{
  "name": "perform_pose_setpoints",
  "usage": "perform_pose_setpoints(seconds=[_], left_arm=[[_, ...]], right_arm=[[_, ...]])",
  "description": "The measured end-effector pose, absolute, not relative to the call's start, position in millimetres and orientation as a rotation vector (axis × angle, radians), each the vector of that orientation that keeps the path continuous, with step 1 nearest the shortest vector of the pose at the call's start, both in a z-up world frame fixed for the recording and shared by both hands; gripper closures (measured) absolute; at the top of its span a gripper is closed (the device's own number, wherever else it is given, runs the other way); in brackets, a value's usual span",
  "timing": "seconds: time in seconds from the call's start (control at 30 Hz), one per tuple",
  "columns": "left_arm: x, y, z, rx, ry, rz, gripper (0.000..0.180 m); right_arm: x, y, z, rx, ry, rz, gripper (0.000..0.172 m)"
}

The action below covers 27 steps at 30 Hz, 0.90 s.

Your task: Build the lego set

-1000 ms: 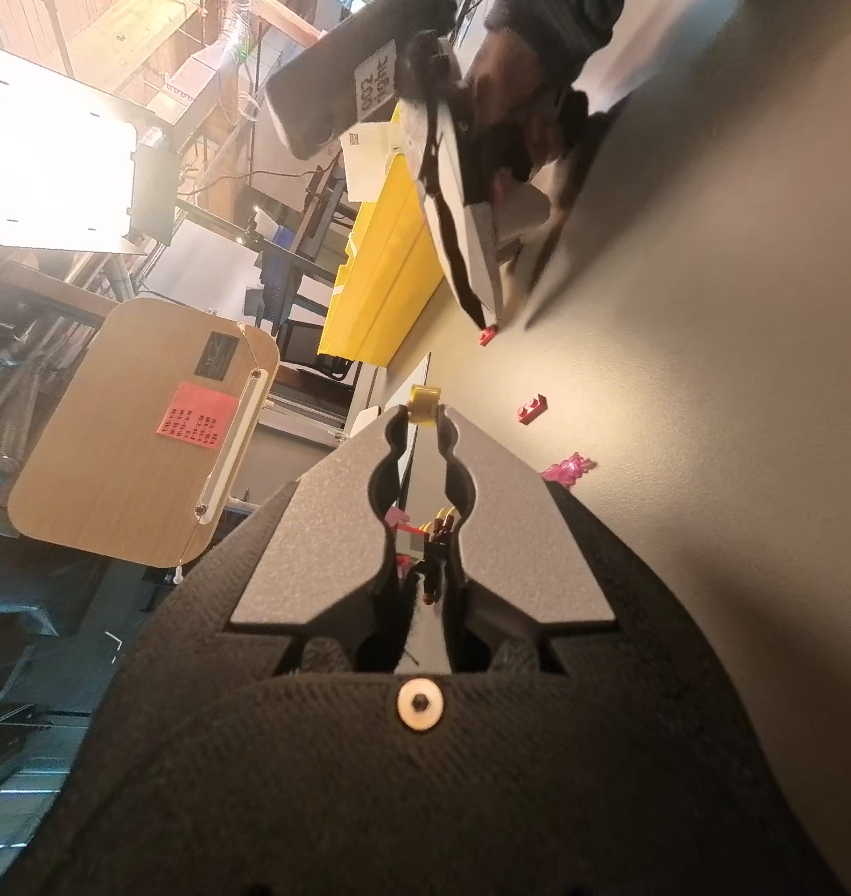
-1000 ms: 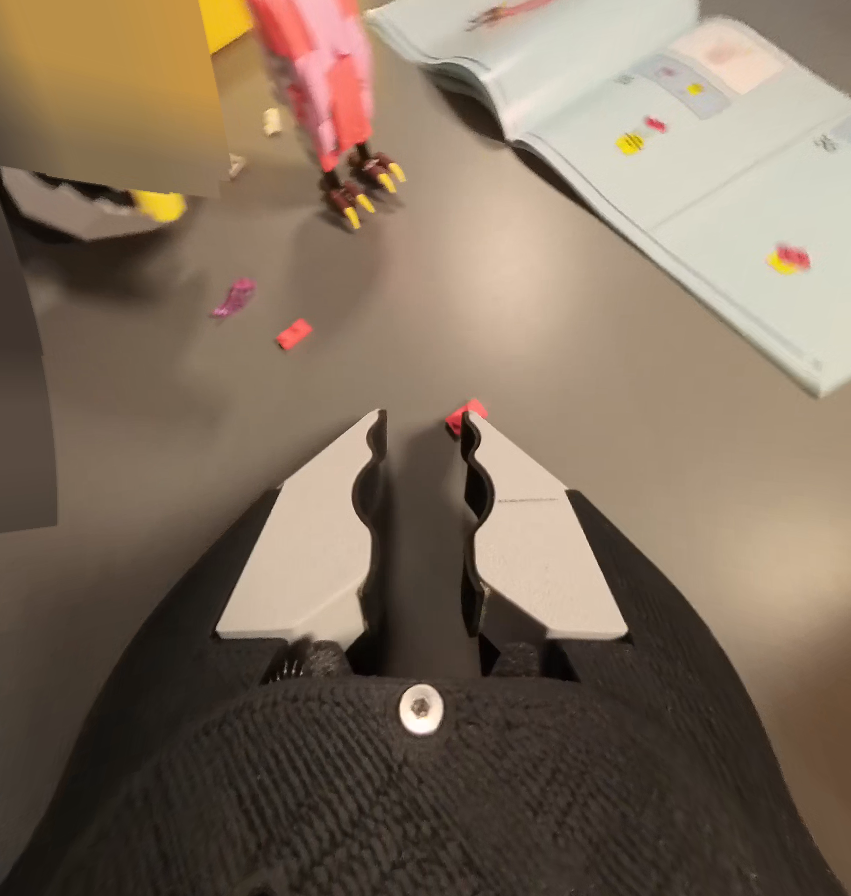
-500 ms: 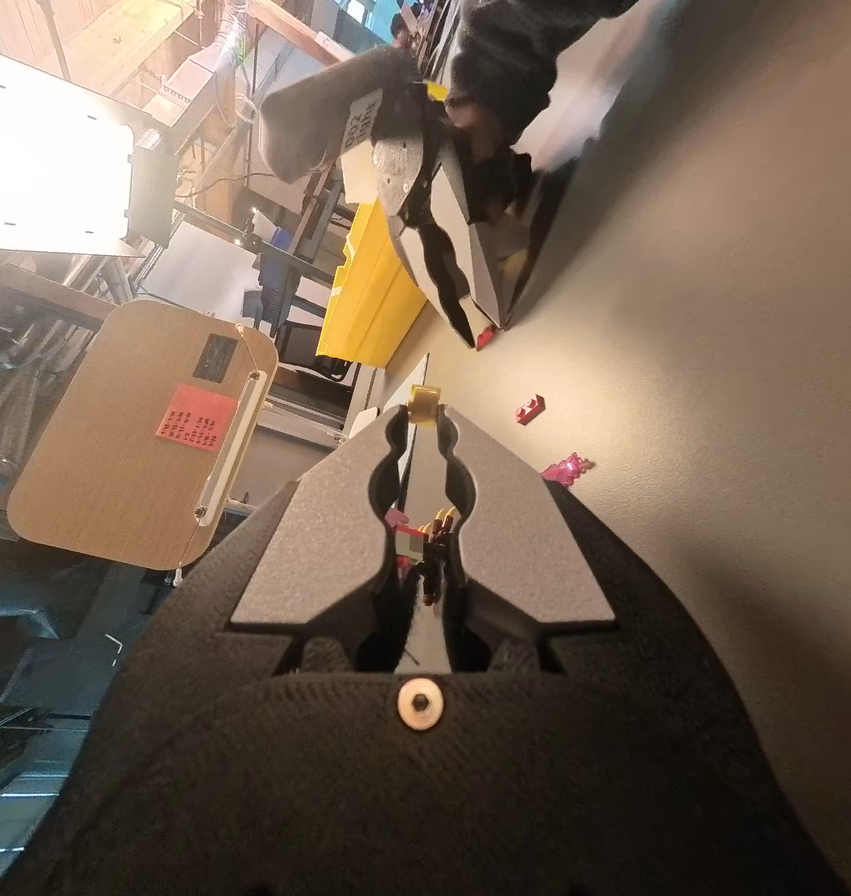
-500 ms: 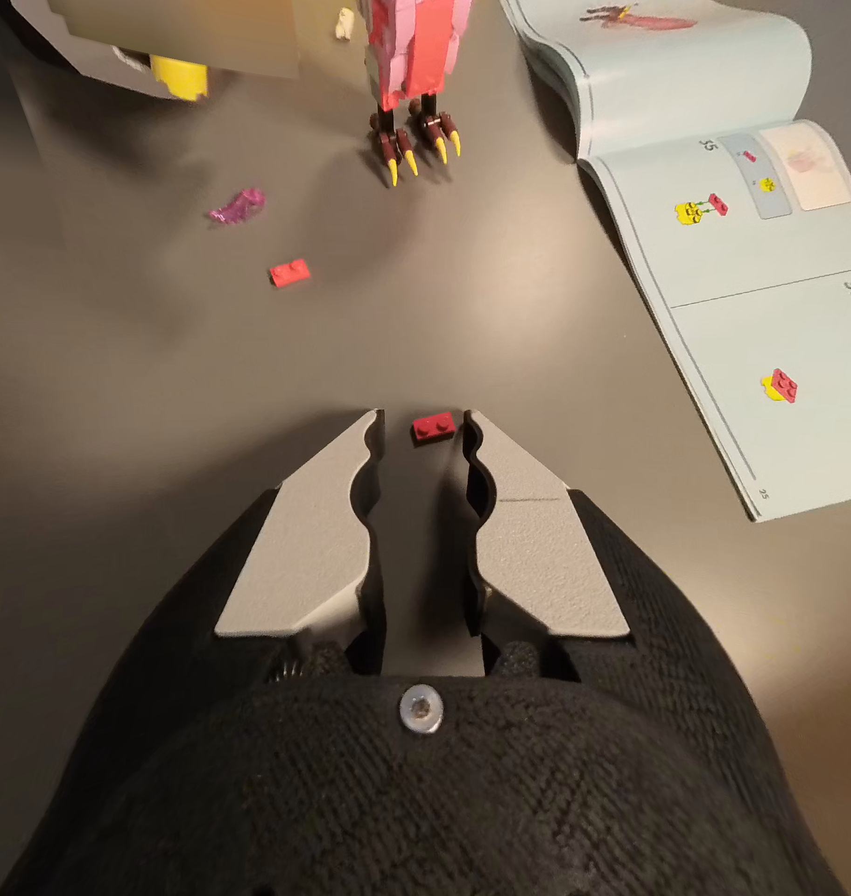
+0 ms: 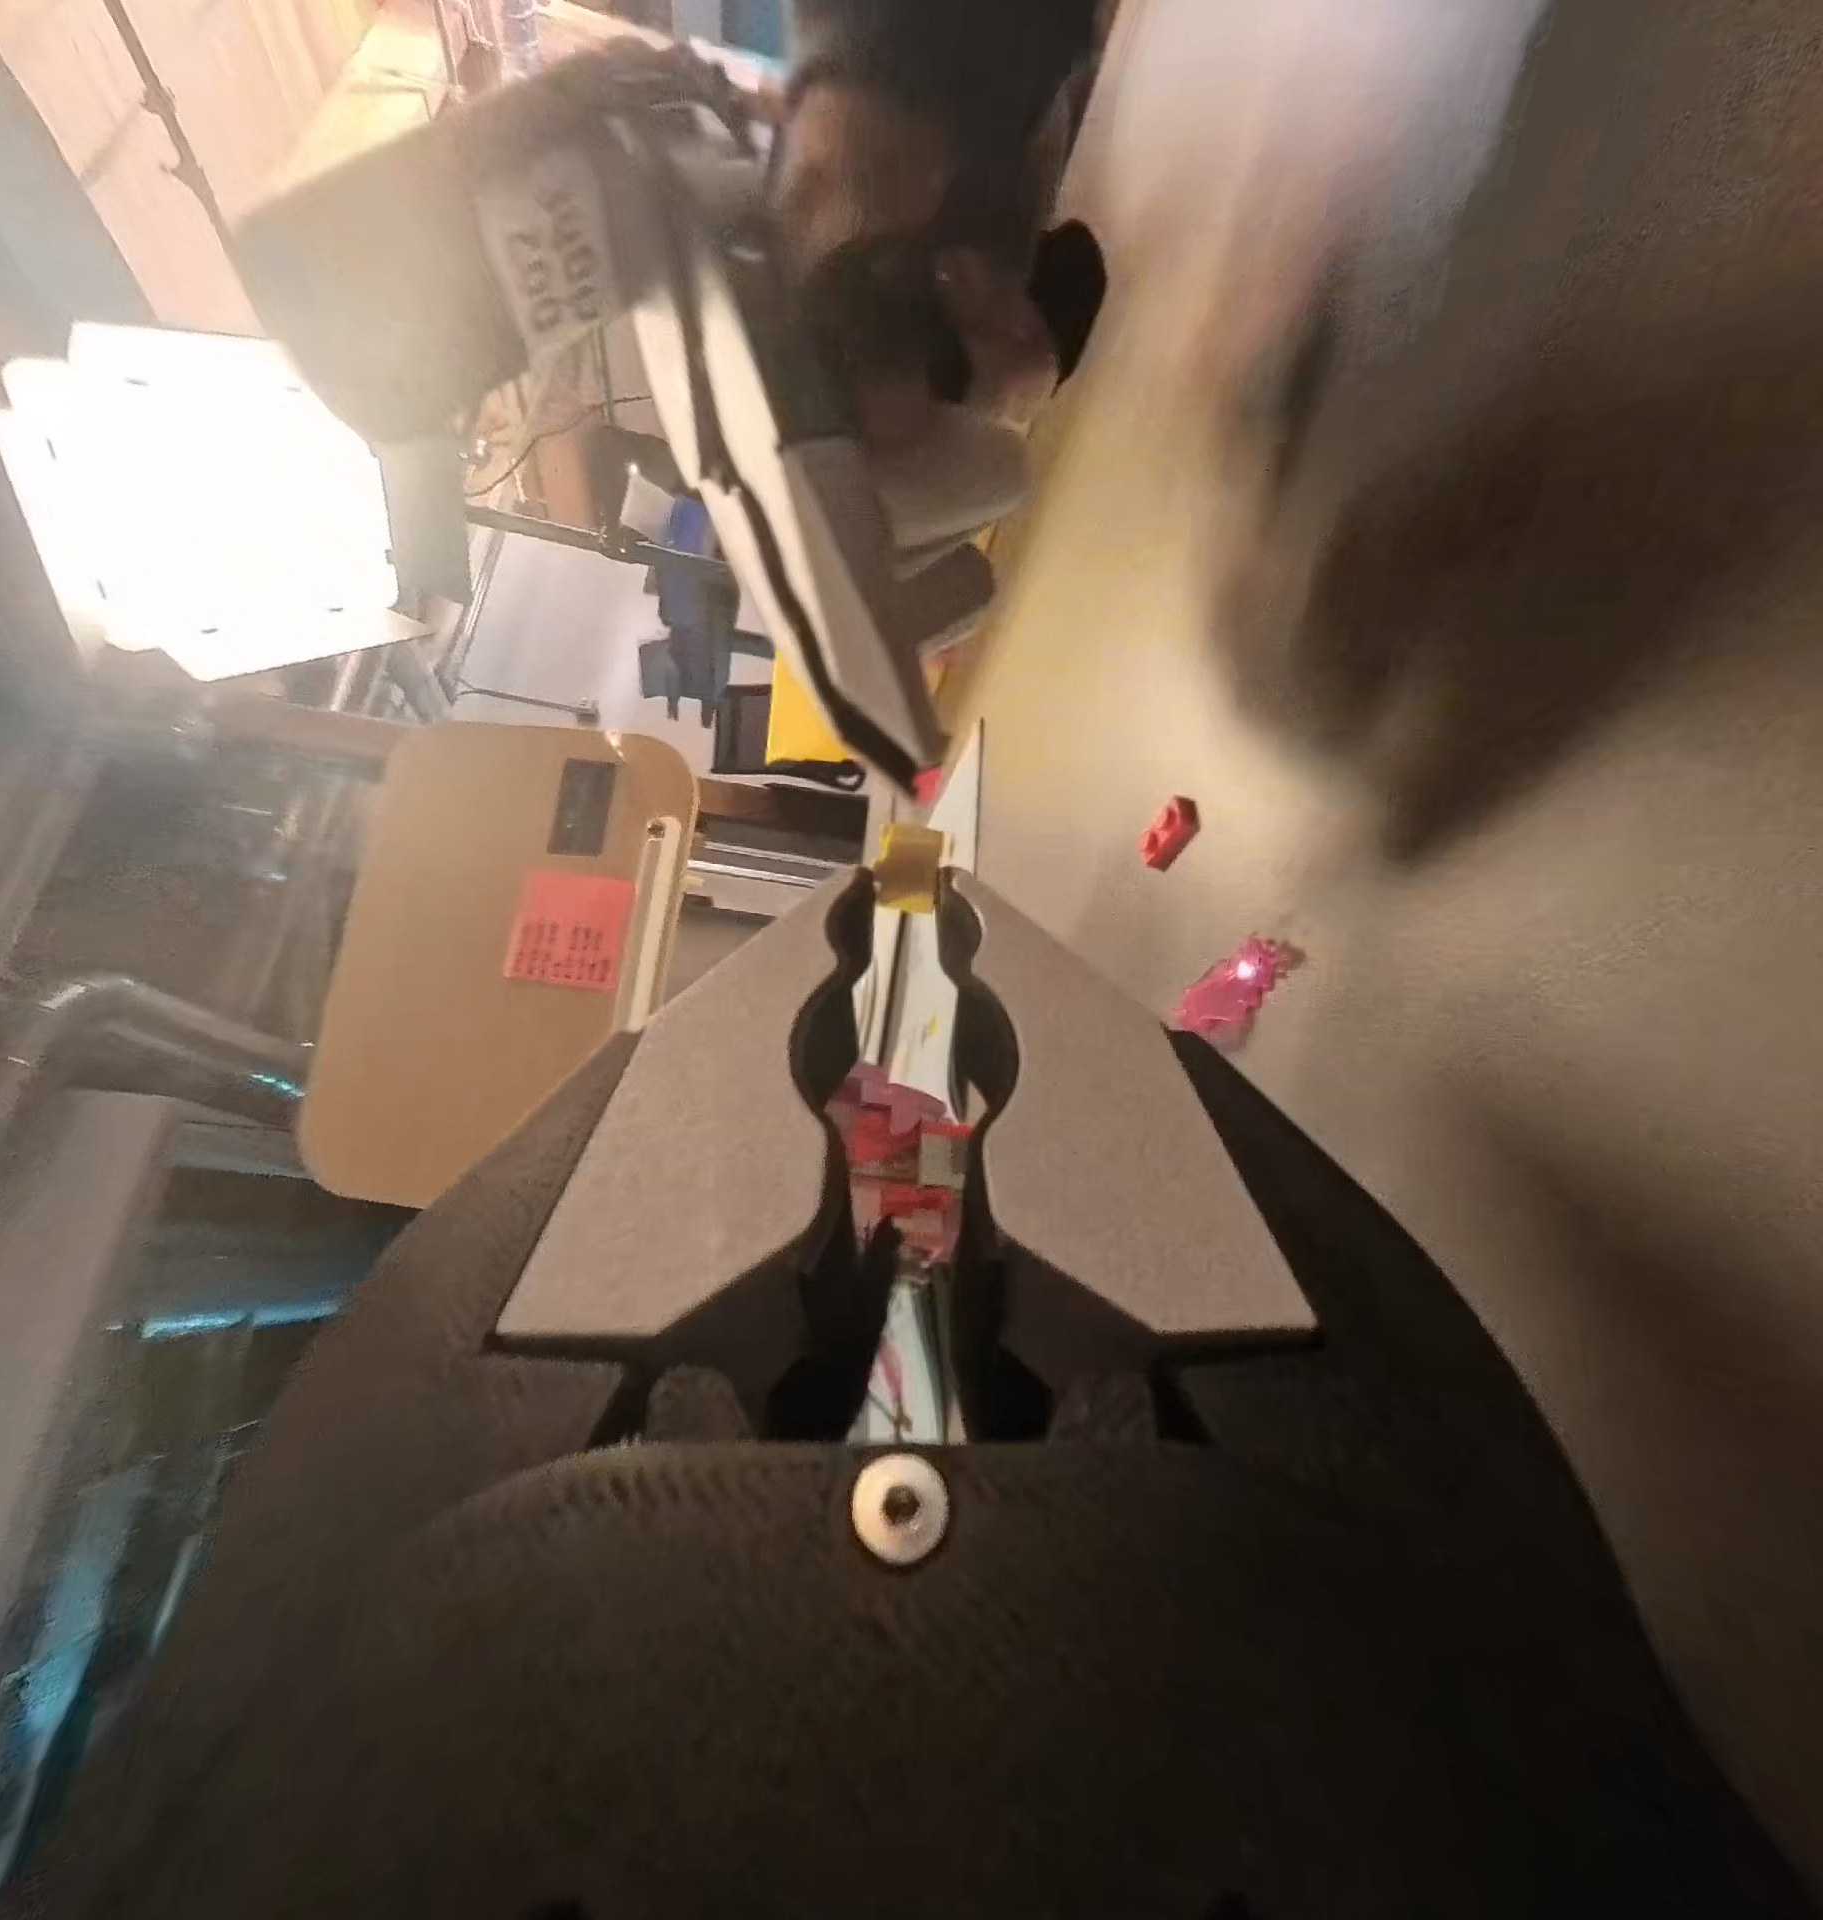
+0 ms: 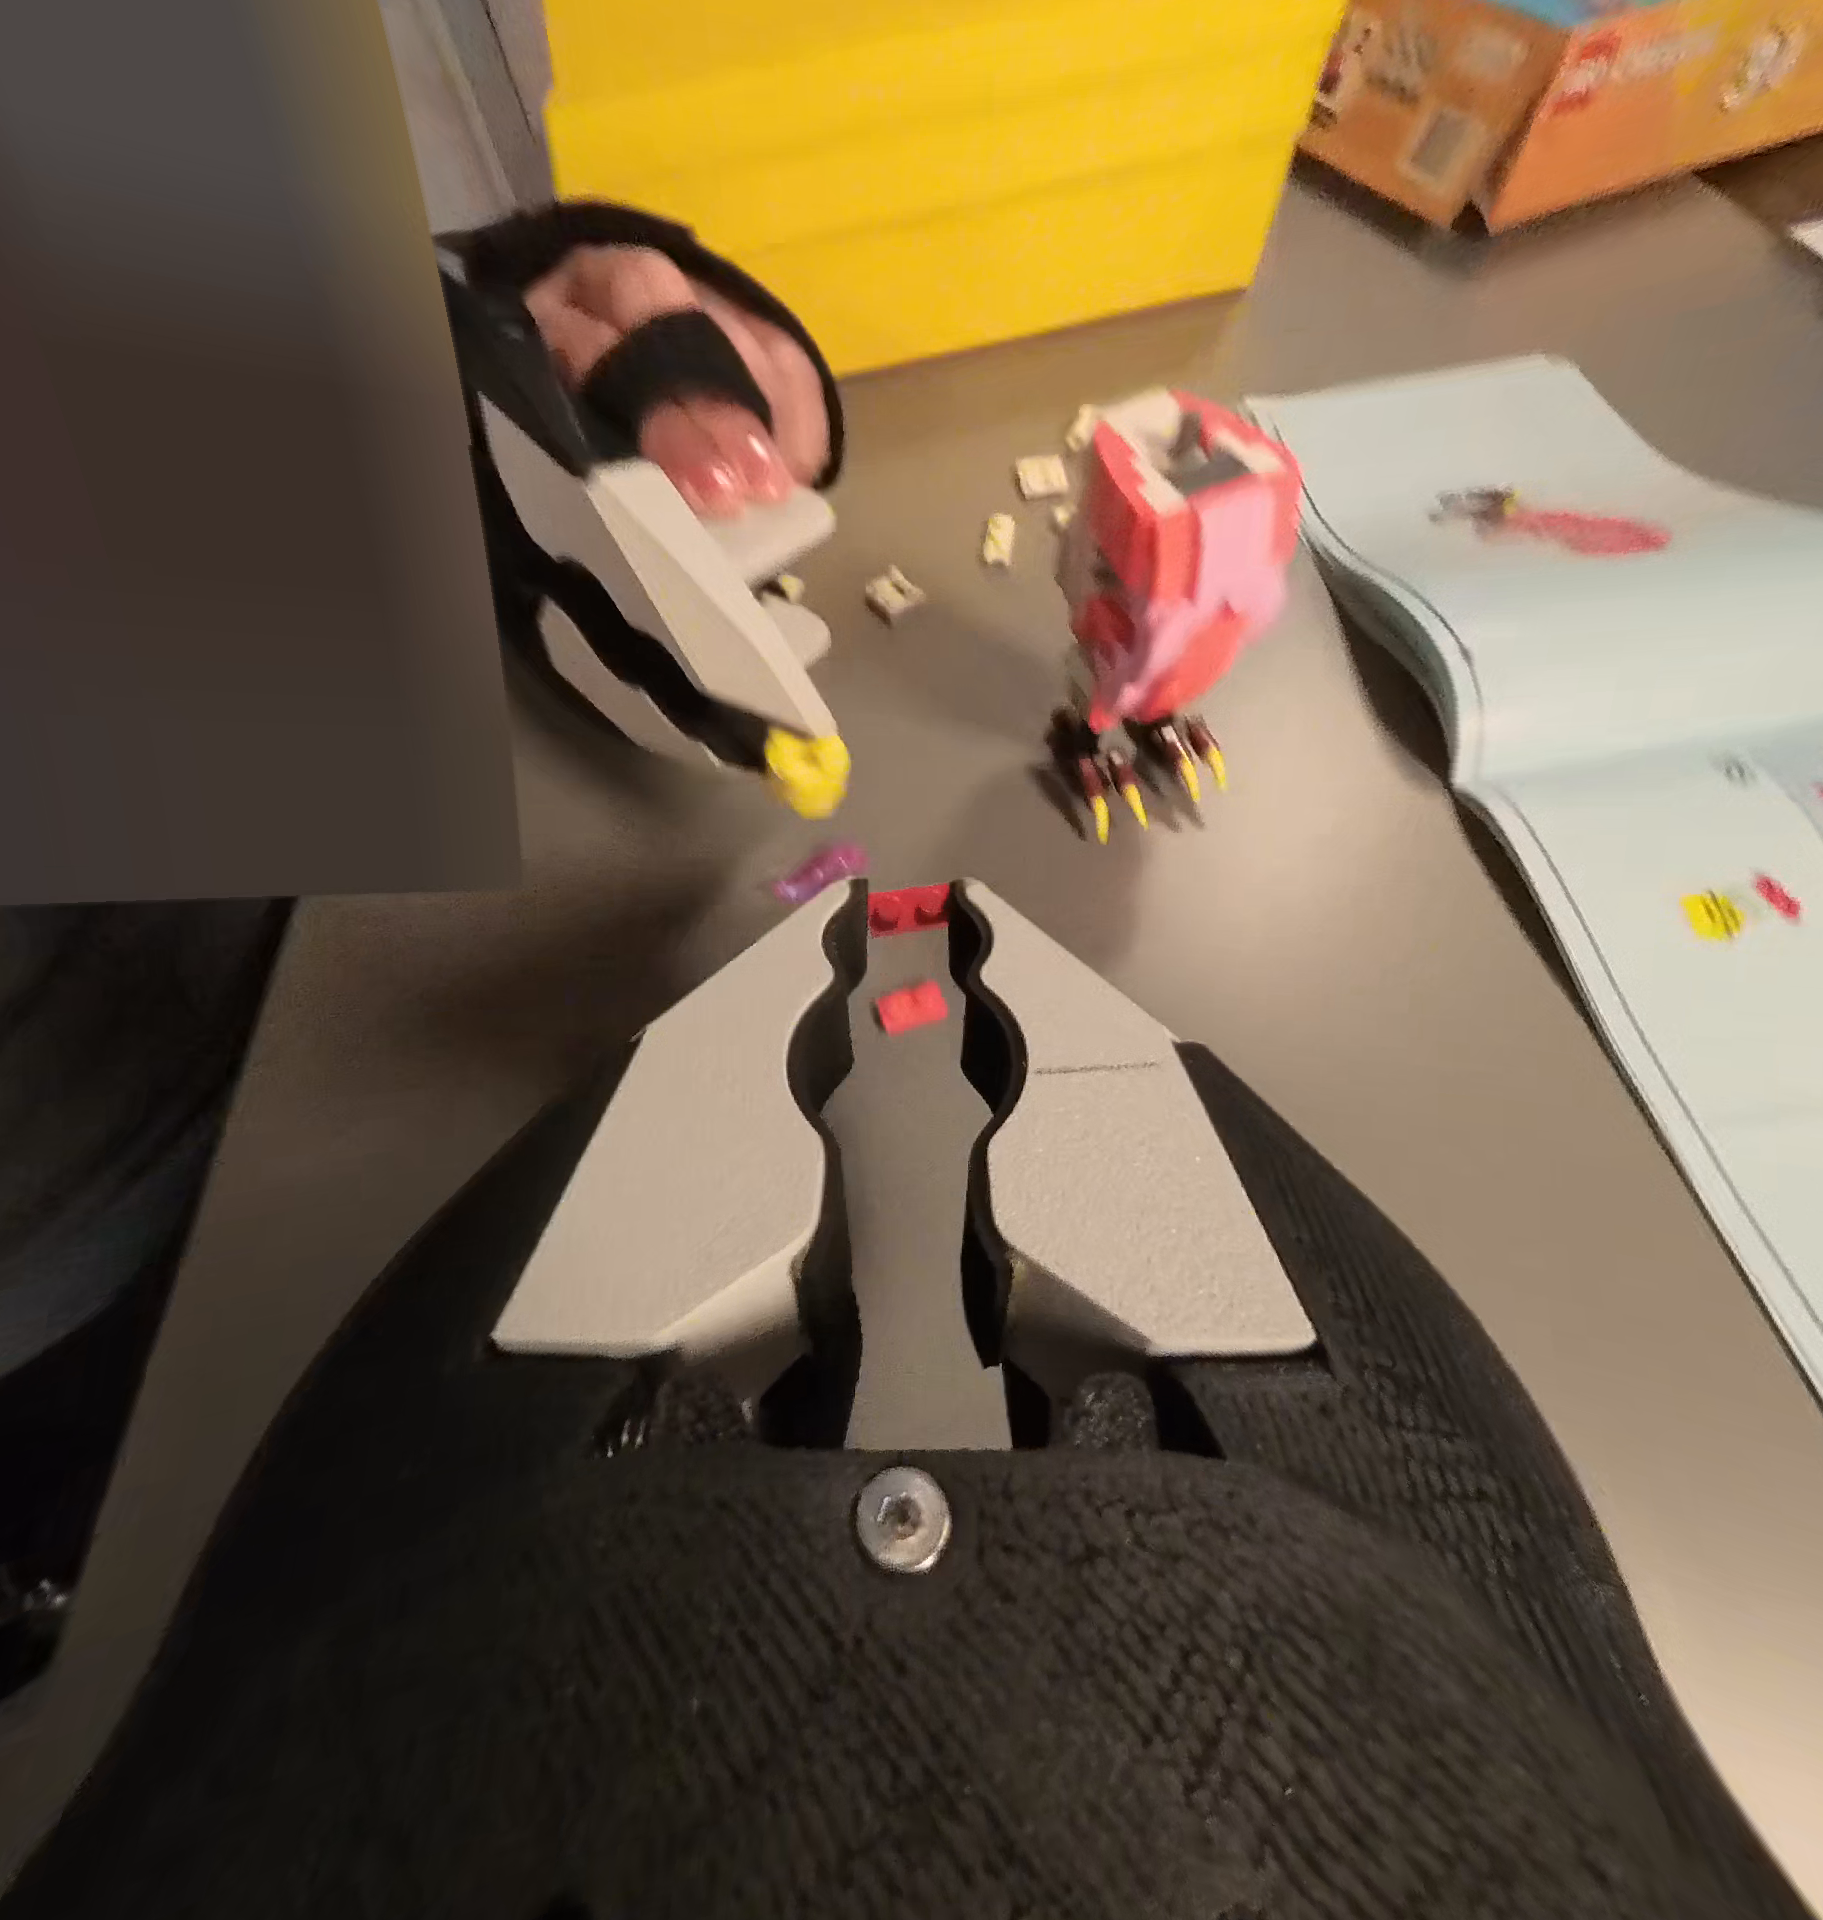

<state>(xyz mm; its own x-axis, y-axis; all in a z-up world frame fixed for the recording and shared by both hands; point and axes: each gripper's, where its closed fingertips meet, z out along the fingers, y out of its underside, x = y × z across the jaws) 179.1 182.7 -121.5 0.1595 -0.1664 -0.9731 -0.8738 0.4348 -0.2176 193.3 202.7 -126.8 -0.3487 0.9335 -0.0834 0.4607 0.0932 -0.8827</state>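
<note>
Fingertips of the right gripper (image 6: 909,914) pinch a small red brick (image 6: 907,912) at frame centre, lifted above another red brick (image 6: 912,1008) on the table (image 6: 1302,1039). Upper left, the left gripper (image 6: 805,771) clamps a yellow piece (image 6: 807,774), seemingly ready to join.

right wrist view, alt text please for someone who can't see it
The right gripper holds a small dark red two-stud brick between its grey fingers, above a grey table. Beyond, the left gripper holds a small yellow brick near a red-and-pink clawed brick model.
</note>
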Motion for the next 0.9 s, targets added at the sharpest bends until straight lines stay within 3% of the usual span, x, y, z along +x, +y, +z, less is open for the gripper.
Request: perform_pose_setpoints(seconds=[0.9], left_arm=[[183,172,-102,-0.918,1.271,0.694,0.171]], right_arm=[[176,161,-93,-1.293,-2.097,1.178,0.158]])
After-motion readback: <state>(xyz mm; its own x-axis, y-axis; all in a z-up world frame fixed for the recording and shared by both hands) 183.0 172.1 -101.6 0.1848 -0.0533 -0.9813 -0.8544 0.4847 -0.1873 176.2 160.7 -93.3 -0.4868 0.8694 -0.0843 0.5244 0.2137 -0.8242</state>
